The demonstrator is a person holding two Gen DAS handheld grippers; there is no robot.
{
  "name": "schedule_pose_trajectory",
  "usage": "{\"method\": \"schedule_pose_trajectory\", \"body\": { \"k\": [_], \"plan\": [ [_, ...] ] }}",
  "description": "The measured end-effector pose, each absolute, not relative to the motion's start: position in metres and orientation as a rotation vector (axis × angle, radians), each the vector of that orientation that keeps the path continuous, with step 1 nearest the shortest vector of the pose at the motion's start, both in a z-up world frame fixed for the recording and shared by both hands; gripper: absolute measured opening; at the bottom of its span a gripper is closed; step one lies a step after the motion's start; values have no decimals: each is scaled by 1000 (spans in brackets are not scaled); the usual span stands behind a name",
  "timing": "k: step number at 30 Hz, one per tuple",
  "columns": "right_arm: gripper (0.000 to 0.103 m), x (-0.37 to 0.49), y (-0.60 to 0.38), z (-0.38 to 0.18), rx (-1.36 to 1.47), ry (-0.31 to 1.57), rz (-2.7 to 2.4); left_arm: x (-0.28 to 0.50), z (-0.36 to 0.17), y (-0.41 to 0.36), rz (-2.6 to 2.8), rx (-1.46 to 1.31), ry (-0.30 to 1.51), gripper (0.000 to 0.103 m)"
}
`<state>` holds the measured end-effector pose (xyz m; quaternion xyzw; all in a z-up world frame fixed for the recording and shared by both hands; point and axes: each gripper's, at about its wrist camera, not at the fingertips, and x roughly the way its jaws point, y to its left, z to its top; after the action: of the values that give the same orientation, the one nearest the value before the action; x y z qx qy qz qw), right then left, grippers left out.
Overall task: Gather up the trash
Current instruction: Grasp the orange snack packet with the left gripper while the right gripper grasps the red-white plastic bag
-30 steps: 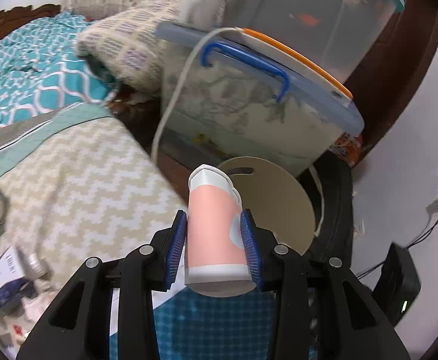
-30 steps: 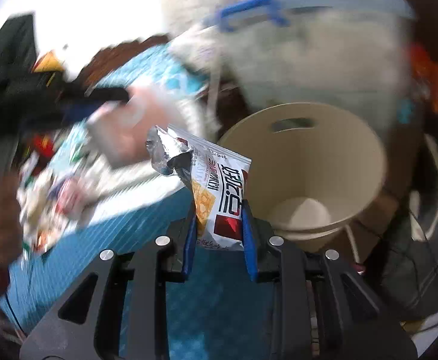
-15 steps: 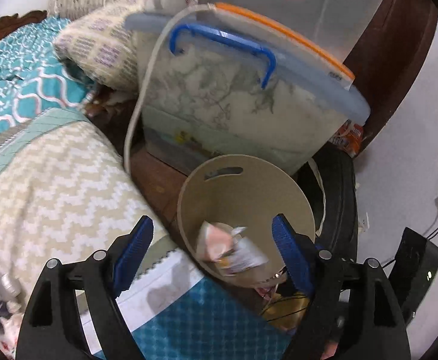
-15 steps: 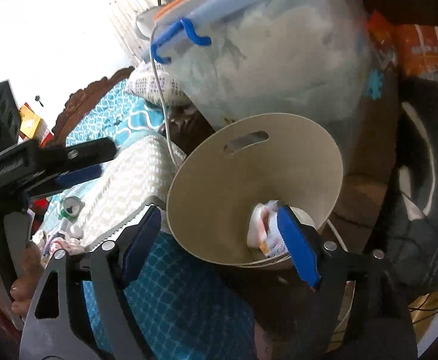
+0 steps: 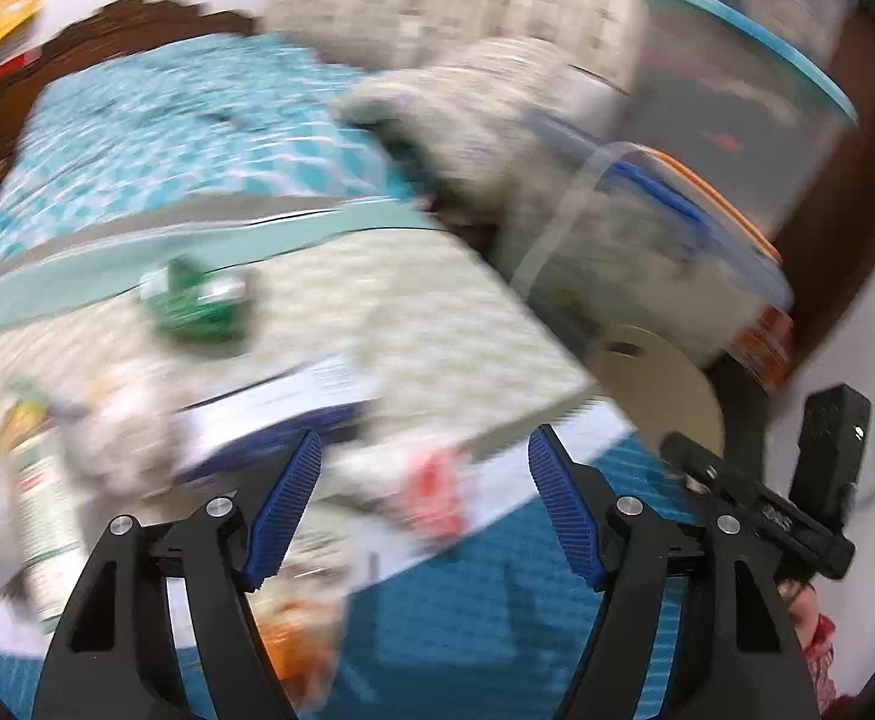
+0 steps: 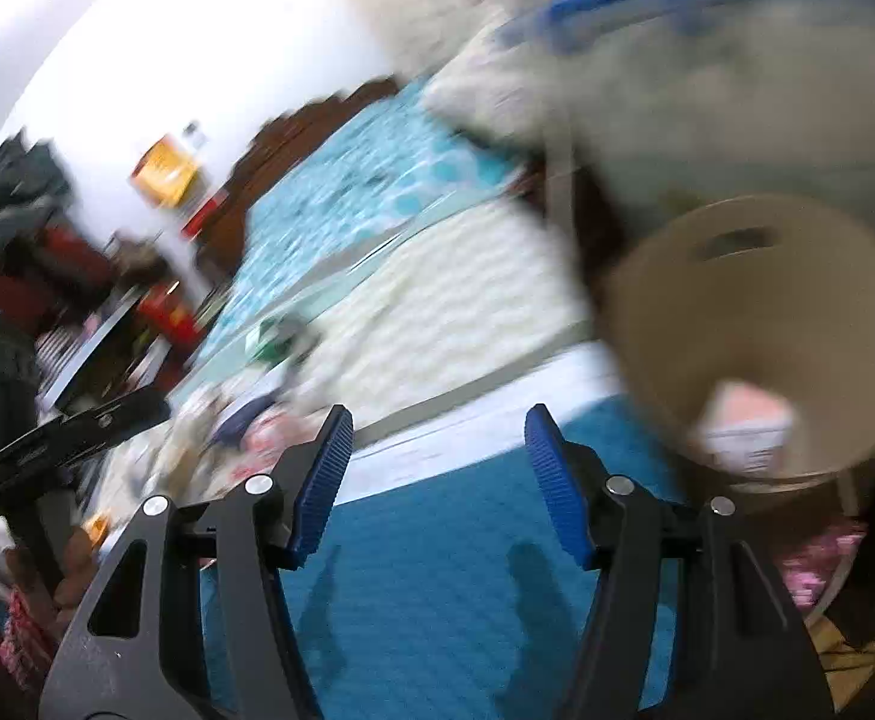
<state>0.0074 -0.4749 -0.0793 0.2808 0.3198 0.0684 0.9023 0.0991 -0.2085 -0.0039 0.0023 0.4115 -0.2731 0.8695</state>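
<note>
The views are motion-blurred. My left gripper (image 5: 425, 462) hangs over the bed with its jaws apart and closing, nothing between the pads. Below it lie a red-and-white wrapper (image 5: 437, 492), a blue-and-white box (image 5: 293, 402) and a green item (image 5: 197, 306). The beige bin (image 5: 659, 384) stands off the bed's corner to the right. My right gripper (image 6: 437, 444) is over the teal sheet, its jaws also apart, closing and empty. In the right wrist view the bin (image 6: 737, 300) is at the right, with a pink-and-white carton (image 6: 749, 426) inside it.
Stacked lidded plastic tubs (image 5: 677, 240) and a pillow (image 5: 473, 120) crowd behind the bin. A black tyre (image 5: 749, 420) and a black box (image 5: 827, 450) sit by the wall. More litter (image 6: 245, 426) lies on the bed. A person's hand (image 6: 71, 564) holds the left tool.
Both grippers let go over the bin: the pink carton and the snack packet dropped in. Both then swung left, away from the bin and toward the litter on the bed.
</note>
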Motion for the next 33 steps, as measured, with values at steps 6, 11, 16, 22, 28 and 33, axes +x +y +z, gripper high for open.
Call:
{"method": "schedule_pose_trajectory", "body": {
  "k": [6,11,16,22,28,33],
  "plan": [
    [73,64,-386,-89,490,791,300,106,-15,-138,-458,-97,905,68],
    [74,100,-356,-109,481,866,308,104,-33,-126,-439,-73,944,68],
    [29,99,-355,-120,520,858,299,95,-51,-159,-438,97,943,69],
    [28,59,-374,-106,519,768,224,97,-78,-178,-393,220,986,87],
    [28,28,-387,-108,531,751,191,90,-94,-192,-384,330,995,88],
    [28,12,-396,-106,539,734,179,83,-103,-207,-408,391,1023,62]
  ]
}}
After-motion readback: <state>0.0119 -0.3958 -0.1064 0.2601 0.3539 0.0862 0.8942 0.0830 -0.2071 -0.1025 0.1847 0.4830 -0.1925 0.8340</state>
